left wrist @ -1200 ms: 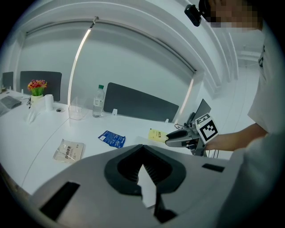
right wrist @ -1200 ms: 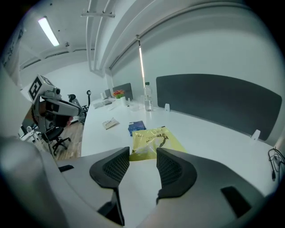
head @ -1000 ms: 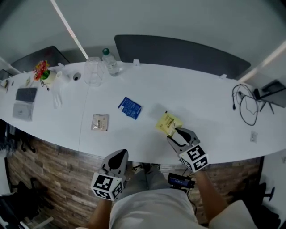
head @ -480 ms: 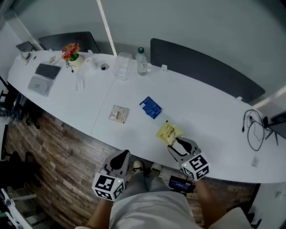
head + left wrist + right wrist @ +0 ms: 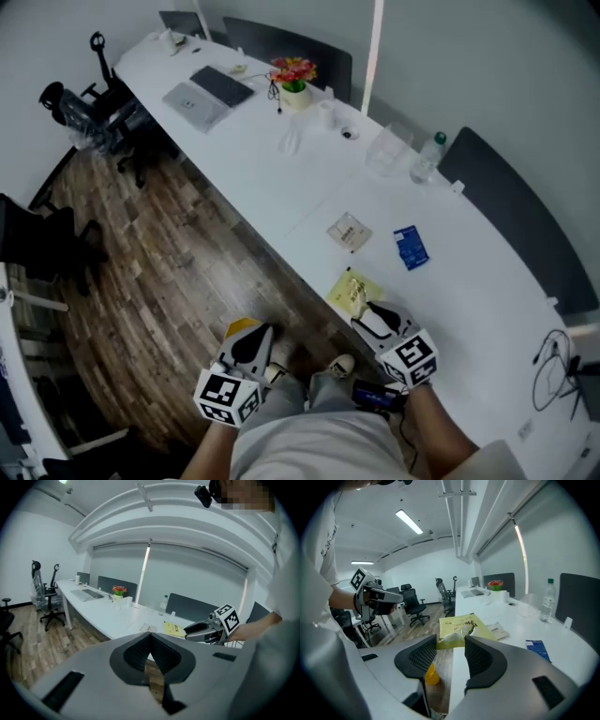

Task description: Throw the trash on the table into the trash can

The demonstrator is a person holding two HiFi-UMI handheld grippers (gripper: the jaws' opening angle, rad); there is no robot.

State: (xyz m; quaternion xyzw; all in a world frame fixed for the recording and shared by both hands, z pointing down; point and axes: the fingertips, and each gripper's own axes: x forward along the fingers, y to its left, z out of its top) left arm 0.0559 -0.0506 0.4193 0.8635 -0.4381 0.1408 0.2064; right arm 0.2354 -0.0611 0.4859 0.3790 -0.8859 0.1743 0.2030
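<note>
A yellow packet [image 5: 350,290] hangs at the near edge of the white table [image 5: 281,187]. My right gripper [image 5: 368,310] is shut on the near end of that packet [image 5: 461,627], whose crumpled end sits between the jaws of the right gripper [image 5: 450,644]. A beige packet [image 5: 349,232] and a blue packet [image 5: 410,247] lie flat on the table beyond. My left gripper [image 5: 251,336] hangs over the wooden floor; in its own view the left gripper [image 5: 150,637] is shut with nothing in it. A small yellow container [image 5: 431,676] stands on the floor below.
Further along the table stand a water bottle [image 5: 427,157], a clear container [image 5: 386,150], a flower pot [image 5: 293,75] and a laptop [image 5: 208,92]. Office chairs [image 5: 94,103] stand at the table's far end. Cables [image 5: 553,375] lie at the right.
The head view has swung left, so the table now runs diagonally and more floor shows. The right gripper and the yellow packet now sit at the table's near edge. The left gripper has barely moved.
</note>
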